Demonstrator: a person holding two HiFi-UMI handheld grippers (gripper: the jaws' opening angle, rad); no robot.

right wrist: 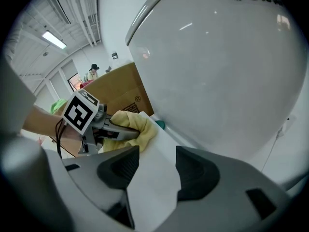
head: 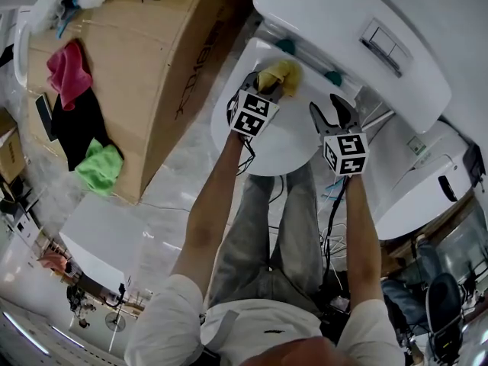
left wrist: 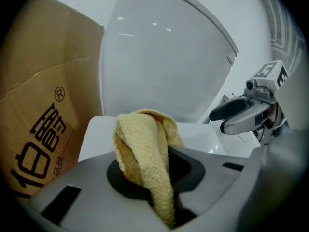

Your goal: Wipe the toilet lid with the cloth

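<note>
- The toilet lid (head: 284, 142) is down, so the bowl under it is hidden.
- The cloth (head: 280, 73), yellow and bunched, sits at the back of the lid, just in front of the tank (head: 358, 44) and between the two teal hinge caps (head: 287, 46).
- The left gripper (head: 267, 84) pinches the cloth; in the left gripper view its jaws are pressed onto a hanging fold of the cloth (left wrist: 143, 149).
- The right gripper (head: 333, 111) hovers over the right side of the lid with its jaws spread. In the right gripper view only bare white lid (right wrist: 160, 146) shows between them.
- A cardboard box (head: 152, 59) lies just left of the toilet; I cannot tell what is inside it. A pink cloth (head: 67, 73), a black cloth (head: 76, 124) and a green cloth (head: 99, 166) are draped on its top.
- A narrow strip of floor (head: 198, 174) separates the box from the lid's left edge.
- The person's legs (head: 286, 212) stand at the lid's front rim.
- The middle and front of the lid are bare.
</note>
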